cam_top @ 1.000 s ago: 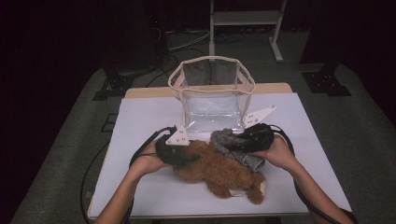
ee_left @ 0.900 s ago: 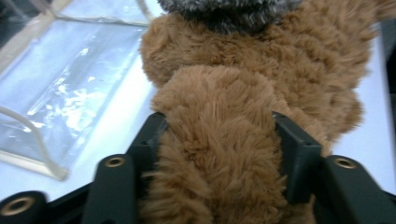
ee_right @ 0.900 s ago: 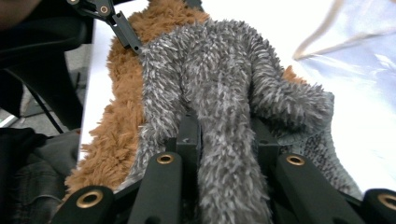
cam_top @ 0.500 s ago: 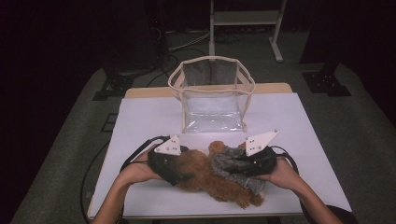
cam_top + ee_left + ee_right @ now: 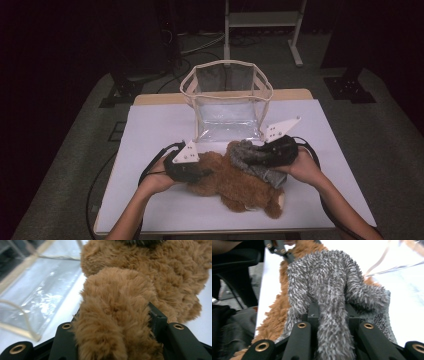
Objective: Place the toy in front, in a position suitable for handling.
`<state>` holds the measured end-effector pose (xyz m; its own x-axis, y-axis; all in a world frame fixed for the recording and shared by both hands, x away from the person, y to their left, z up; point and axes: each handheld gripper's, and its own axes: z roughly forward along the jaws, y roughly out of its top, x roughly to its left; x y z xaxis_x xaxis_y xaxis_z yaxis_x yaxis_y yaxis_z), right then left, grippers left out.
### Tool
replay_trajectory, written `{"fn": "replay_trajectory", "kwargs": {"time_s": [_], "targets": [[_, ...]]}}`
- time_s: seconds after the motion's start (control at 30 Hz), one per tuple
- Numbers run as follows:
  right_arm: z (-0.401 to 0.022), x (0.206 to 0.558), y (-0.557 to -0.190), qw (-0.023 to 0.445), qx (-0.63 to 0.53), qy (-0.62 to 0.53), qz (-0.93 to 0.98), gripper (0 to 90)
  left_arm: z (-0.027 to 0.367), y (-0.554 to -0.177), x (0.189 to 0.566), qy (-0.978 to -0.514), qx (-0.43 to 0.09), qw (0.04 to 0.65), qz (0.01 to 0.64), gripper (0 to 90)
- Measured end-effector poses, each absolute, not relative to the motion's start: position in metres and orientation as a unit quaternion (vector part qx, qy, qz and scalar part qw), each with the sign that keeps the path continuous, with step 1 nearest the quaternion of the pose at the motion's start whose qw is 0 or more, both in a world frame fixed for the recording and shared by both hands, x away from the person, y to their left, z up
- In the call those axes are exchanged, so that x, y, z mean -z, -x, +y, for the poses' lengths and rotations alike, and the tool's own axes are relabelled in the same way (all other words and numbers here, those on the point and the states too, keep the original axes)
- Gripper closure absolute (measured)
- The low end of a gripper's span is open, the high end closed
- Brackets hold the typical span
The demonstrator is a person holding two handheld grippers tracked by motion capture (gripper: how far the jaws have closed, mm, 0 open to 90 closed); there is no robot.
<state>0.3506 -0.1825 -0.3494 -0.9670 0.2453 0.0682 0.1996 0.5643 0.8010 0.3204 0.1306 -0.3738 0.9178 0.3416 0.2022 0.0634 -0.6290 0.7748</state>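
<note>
Two tools grip the soft things just in front of the clear bag (image 5: 227, 95): our left tool (image 5: 192, 170) has just been closing and now pinches a brown limb of the teddy bear (image 5: 235, 185), our right tool (image 5: 260, 155) is clamped tight on the grey fuzzy garment (image 5: 245, 155) lying over the bear. We should lift both together, keeping level, and carry them over the bag's open rim before lowering. The garment seems to wrap the bear, though we cannot be sure. The surface (image 5: 150, 130) beside the bag gives room.
</note>
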Motion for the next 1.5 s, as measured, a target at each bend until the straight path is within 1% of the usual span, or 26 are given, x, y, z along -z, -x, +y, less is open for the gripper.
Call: {"fn": "replay_trajectory", "kwargs": {"time_s": [0.17,0.23,0.33,0.47,0.5,0.6,0.7,0.8,0.83,0.87,0.9,0.97,1.0,1.07,1.13,1.2,1.33,1.5], "targets": [[-0.178,0.334,-0.367,0.04,-0.449,-0.134,0.882,72.4,0.143,-0.325,0.374,-0.864,-0.209,0.429,0.162,50.6],[-0.173,0.335,-0.372,0.042,-0.445,-0.134,0.884,72.3,0.147,-0.326,0.377,-0.861,-0.203,0.433,0.171,50.1],[-0.166,0.344,-0.376,0.033,-0.434,-0.135,0.89,72.1,0.152,-0.319,0.379,-0.863,-0.191,0.44,0.158,47.2],[-0.159,0.365,-0.372,-0.004,-0.432,-0.134,0.892,72.4,0.159,-0.309,0.38,-0.875,-0.164,0.433,0.144,40.4],[-0.158,0.367,-0.367,-0.006,-0.434,-0.128,0.892,72.7,0.16,-0.308,0.38,-0.878,-0.153,0.432,0.14,36.9],[-0.156,0.37,-0.348,-0.002,-0.438,-0.105,0.893,73.7,0.165,-0.308,0.374,-0.884,-0.129,0.432,0.12,30.2],[-0.158,0.374,-0.331,-0.002,-0.445,-0.094,0.89,74.2,0.165,-0.309,0.369,-0.887,-0.108,0.435,0.11,21.0],[-0.159,0.376,-0.318,-0.001,-0.45,-0.083,0.889,74.3,0.16,-0.312,0.369,-0.894,-0.07,0.43,0.101,16.4],[-0.159,0.377,-0.315,0.001,-0.45,-0.081,0.889,74.3,0.158,-0.313,0.371,-0.9,-0.071,0.42,0.097,14.7],[-0.159,0.376,-0.312,0.001,-0.45,-0.079,0.889,74.3,0.155,-0.312,0.373,-0.905,-0.082,0.407,0.091,16.3],[-0.159,0.376,-0.31,0.004,-0.449,-0.076,0.89,74.2,0.154,-0.311,0.376,-0.909,-0.091,0.399,0.083,22.6],[-0.16,0.371,-0.307,0.01,-0.441,-0.067,0.895,74.1,0.152,-0.31,0.379,-0.906,-0.094,0.405,0.08,34.0],[-0.161,0.365,-0.308,0.019,-0.438,-0.066,0.896,74.1,0.15,-0.31,0.381,-0.906,-0.096,0.406,0.078,38.0],[-0.164,0.353,-0.314,0.029,-0.44,-0.069,0.895,74.2,0.145,-0.31,0.383,-0.905,-0.097,0.407,0.07,42.3],[-0.167,0.345,-0.322,0.037,-0.441,-0.075,0.894,74.2,0.138,-0.309,0.383,-0.907,-0.095,0.406,0.058,43.8],[-0.168,0.341,-0.327,0.033,-0.444,-0.079,0.892,74.2,0.132,-0.308,0.383,-0.909,-0.1,0.403,0.043,43.9],[-0.174,0.347,-0.326,0.034,-0.424,-0.084,0.901,73.9,0.122,-0.309,0.384,-0.906,-0.096,0.41,0.033,43.8],[-0.213,0.354,-0.326,0.034,-0.43,-0.124,0.893,73.8,0.117,-0.307,0.382,-0.908,-0.094,0.407,0.031,43.3]]}}
